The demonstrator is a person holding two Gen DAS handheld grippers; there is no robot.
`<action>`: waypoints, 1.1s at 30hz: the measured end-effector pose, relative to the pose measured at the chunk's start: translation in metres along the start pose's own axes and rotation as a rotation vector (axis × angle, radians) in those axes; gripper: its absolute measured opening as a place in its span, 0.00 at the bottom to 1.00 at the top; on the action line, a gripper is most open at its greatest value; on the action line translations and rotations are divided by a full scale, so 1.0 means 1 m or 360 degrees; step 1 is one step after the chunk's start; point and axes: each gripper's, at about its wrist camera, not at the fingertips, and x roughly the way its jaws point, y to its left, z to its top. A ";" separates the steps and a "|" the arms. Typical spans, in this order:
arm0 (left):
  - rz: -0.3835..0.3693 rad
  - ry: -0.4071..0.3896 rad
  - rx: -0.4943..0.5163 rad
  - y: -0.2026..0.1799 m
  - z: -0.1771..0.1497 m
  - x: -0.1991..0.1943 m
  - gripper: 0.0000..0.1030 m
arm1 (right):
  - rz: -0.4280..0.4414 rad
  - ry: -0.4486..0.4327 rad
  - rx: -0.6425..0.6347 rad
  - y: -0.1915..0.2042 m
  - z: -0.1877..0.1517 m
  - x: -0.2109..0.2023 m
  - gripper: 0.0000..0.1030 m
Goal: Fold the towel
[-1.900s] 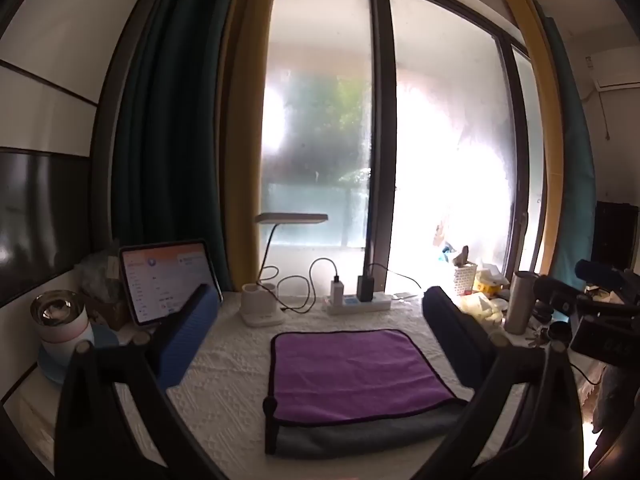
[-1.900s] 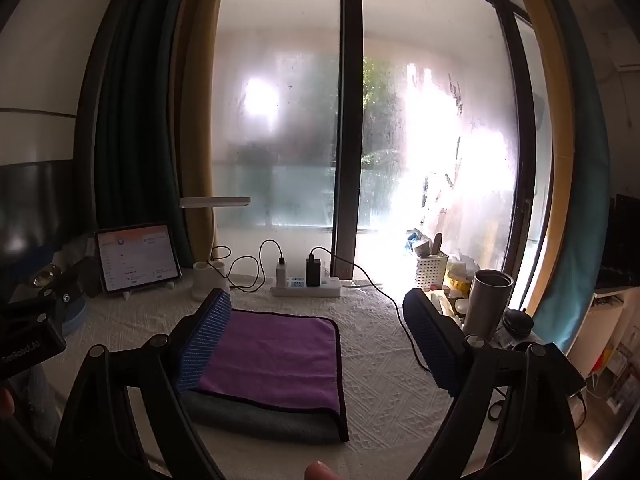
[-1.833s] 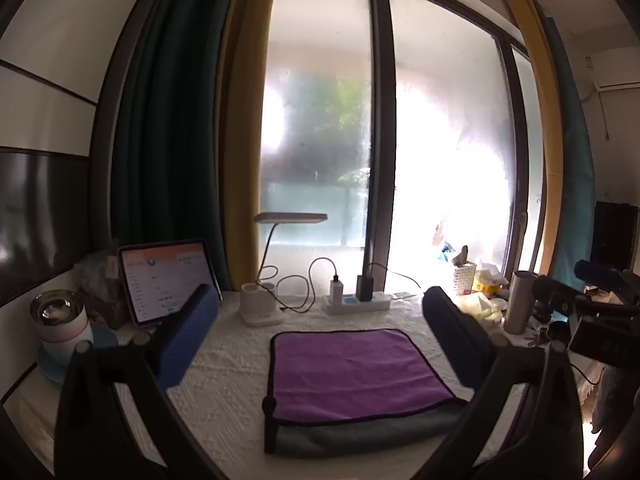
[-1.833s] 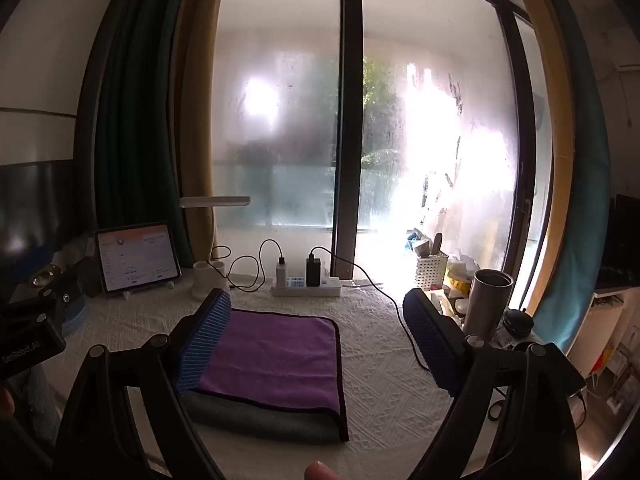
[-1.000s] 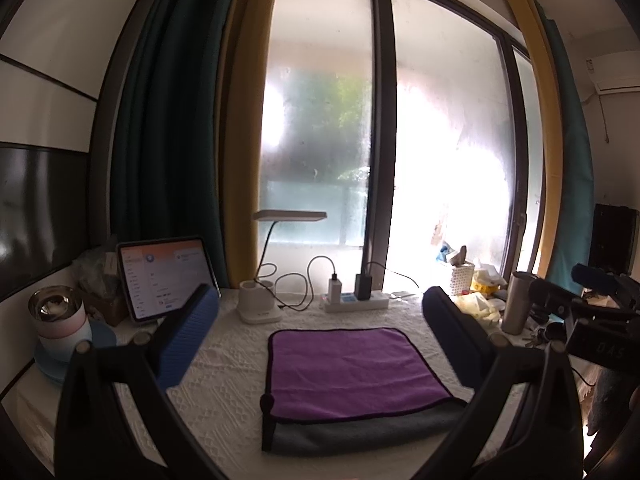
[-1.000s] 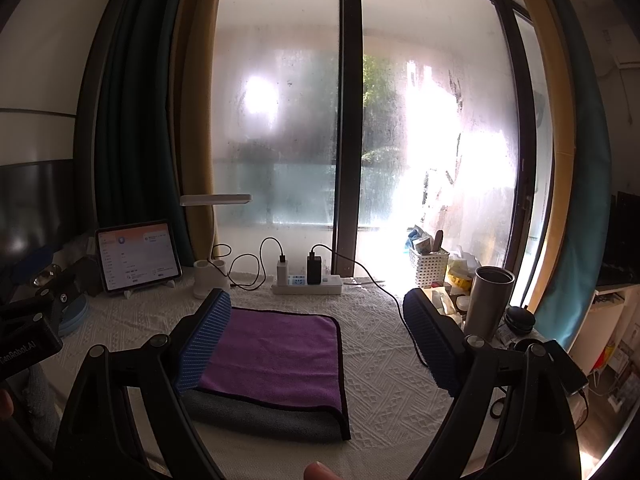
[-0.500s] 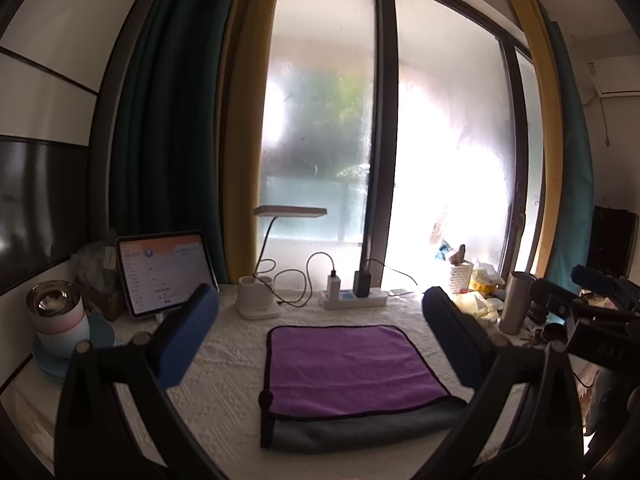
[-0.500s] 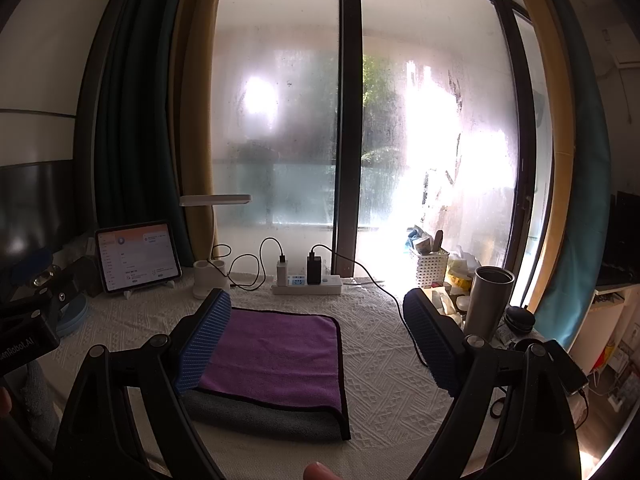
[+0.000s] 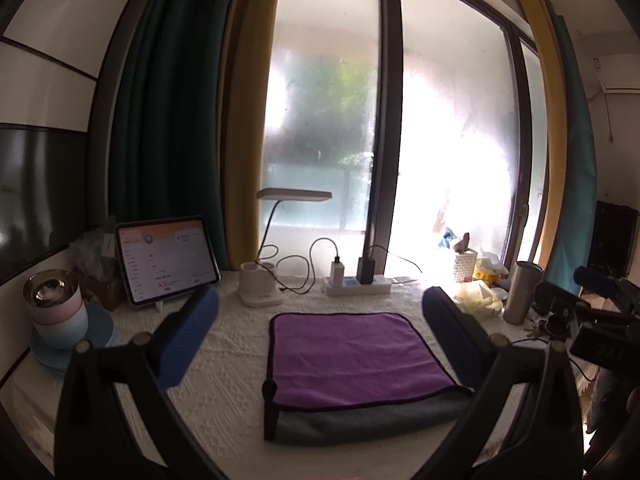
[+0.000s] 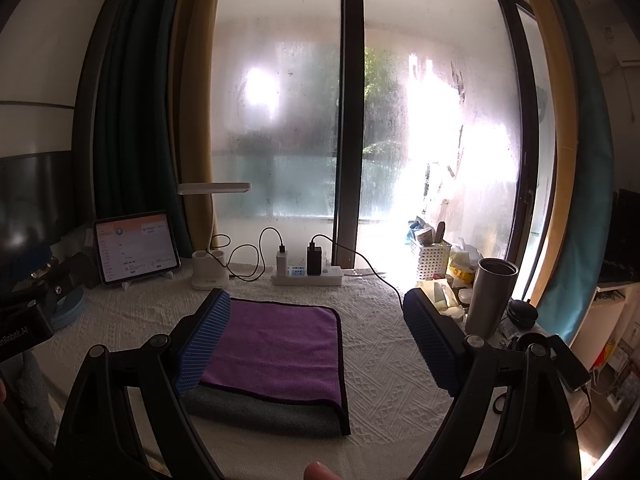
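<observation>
A purple towel with a grey underside (image 9: 352, 356) lies folded flat on the white table, its grey layer showing along the near edge; it also shows in the right wrist view (image 10: 276, 352). My left gripper (image 9: 320, 344) is open and empty, held above the table with the towel between its blue fingers (image 9: 188, 336). My right gripper (image 10: 316, 344) is open and empty, its left finger (image 10: 204, 340) over the towel's left edge. Each gripper's body shows at the edge of the other's view.
At the back stand a tablet (image 9: 166, 260), a desk lamp (image 9: 260, 280) and a power strip with chargers and cables (image 9: 358, 284). A pink cup on a blue coaster (image 9: 56, 316) is at left. A steel tumbler (image 10: 490, 296), basket and clutter are at right.
Both grippers stay open and nearly still; the left view has risen very slightly. The towel has not moved.
</observation>
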 end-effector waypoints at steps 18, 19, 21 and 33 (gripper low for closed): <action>0.0048 0.0495 0.0082 0.027 -0.087 0.081 0.99 | 0.0074 0.0428 -0.0052 -0.004 -0.067 0.082 0.87; 0.0043 0.0531 0.0092 0.028 -0.091 0.085 0.99 | 0.0081 0.0457 -0.0054 -0.005 -0.072 0.088 0.87; 0.0027 0.0580 0.0103 0.028 -0.099 0.094 0.99 | 0.0096 0.0519 -0.0047 -0.008 -0.081 0.101 0.85; -0.0030 0.0902 0.0085 0.030 -0.142 0.144 0.85 | 0.0150 0.0818 0.0011 -0.022 -0.127 0.159 0.74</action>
